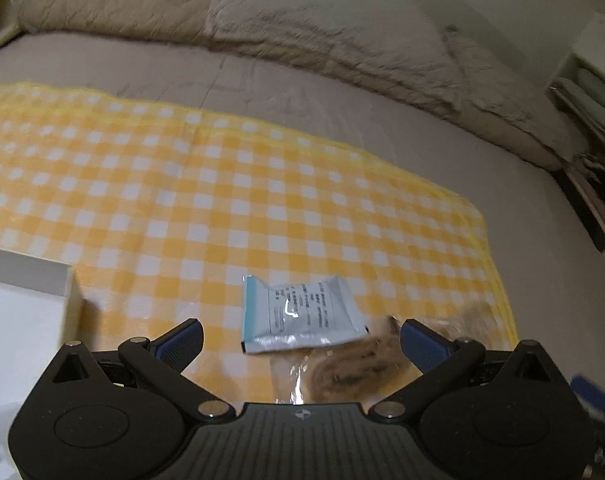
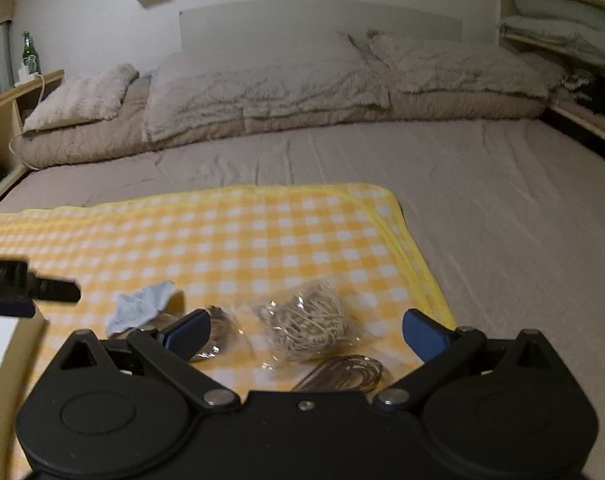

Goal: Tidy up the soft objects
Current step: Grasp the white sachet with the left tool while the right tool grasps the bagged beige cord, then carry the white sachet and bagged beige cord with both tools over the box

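Both grippers — left gripper (image 1: 302,340) and right gripper (image 2: 306,336) — hover with fingers spread, holding nothing. Packets lie loose on the checked blanket (image 2: 230,232): pale sachet (image 1: 298,312), bagged string (image 2: 310,320). White box (image 1: 22,304) waits beside them — sorting looks barely begun.

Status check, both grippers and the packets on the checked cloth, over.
Left gripper open, empty, over the blue-white sachet. Right gripper open, empty, above bagged cord bundle. White box left; nothing blocking.

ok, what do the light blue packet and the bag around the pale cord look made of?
Light blue packet: looks like matte plastic or foil film, with flat crimped edges and printed text; which one is unclear. Bag around the pale cord: thin clear glossy plastic film, since it shows crinkled highlights and the cord is visible through it.
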### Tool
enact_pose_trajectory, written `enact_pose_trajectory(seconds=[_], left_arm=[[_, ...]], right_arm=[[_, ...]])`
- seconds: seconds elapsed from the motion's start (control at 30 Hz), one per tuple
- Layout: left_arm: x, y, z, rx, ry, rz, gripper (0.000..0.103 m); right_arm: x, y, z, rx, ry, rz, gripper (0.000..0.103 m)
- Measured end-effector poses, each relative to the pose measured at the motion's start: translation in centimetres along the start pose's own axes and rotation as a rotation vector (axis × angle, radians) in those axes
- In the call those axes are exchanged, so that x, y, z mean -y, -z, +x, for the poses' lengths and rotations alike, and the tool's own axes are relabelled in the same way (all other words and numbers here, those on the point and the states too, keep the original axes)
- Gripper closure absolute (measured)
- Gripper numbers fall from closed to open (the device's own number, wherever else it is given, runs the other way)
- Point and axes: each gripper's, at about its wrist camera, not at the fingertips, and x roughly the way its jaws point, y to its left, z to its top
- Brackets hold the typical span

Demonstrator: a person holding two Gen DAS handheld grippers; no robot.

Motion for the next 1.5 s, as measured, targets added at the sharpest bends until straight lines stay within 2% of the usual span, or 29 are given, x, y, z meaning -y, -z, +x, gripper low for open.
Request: enact_pose_trajectory(seconds=[0.13, 0.3, 0.5, 0.67, 0.83, 0.93, 1.0, 1.17, 1.23, 1.3, 1.33, 1.37, 1.4, 1.5], left_arm=[[-0.2, -1.3, 3.3, -0.036, -0.027, -0.058, 0.000], [0.1, -2.2, 6.8, -0.067, -0.051, -0.063, 0.000], [0.9, -2.3, 9.5, -0.134, -0.051, -0.030, 0.000], [1.7, -2.0, 10.1, -0.126, -0.086, 0.027, 0.000], [2.2, -1.6, 10.3, -0.130, -0.114, 0.077, 0.000], [2.2, -1.6, 10.4, -0.122, -0.123, 0.079, 0.004], [2.3, -1.5, 10.2, -0.114, -0.145, 0.086, 0.010], [1.5, -1.8, 9.5, -0.087, -0.138, 0.066, 0.024], [1.1, -1.8, 9.3, -0.079, -0.134, 0.060, 0.027], [0.8, -1.8, 9.0, -0.078, -0.135, 0.057, 0.028], [0.6, -1.7, 8.8, -0.076, -0.136, 0.056, 0.029], [0.6, -1.7, 8.7, -0.076, -0.138, 0.054, 0.029], [0.4, -1.7, 8.5, -0.075, -0.139, 0.052, 0.029], [0.2, -1.5, 8.0, -0.067, -0.145, 0.060, 0.030]], right_arm=[[1.1, 0.4, 2.4, -0.033, -0.011, 0.038, 0.000], [1.8, 0.3, 5.2, -0.047, -0.012, 0.044, 0.000], [1.9, 0.3, 8.1, -0.068, -0.011, 0.037, 0.000], [1.6, 0.1, 9.7, -0.068, -0.025, 0.003, 0.000], [0.7, 0.3, 11.2, -0.092, -0.027, -0.093, 0.000], [0.5, 0.5, 12.2, -0.113, -0.023, -0.144, 0.000], [0.4, 0.5, 12.4, -0.114, -0.030, -0.163, 0.000], [-0.5, 0.8, 12.0, -0.127, -0.061, -0.245, 0.001], [-1.1, 1.1, 11.6, -0.127, -0.074, -0.286, 0.005], [-1.5, 1.1, 11.4, -0.127, -0.075, -0.303, 0.015], [-1.6, 1.0, 11.4, -0.129, -0.070, -0.297, 0.018], [-1.6, 0.9, 11.4, -0.128, -0.056, -0.285, 0.027], [-1.5, 0.8, 11.4, -0.127, -0.046, -0.274, 0.031], [-1.2, 0.7, 11.4, -0.132, -0.043, -0.246, 0.039]])
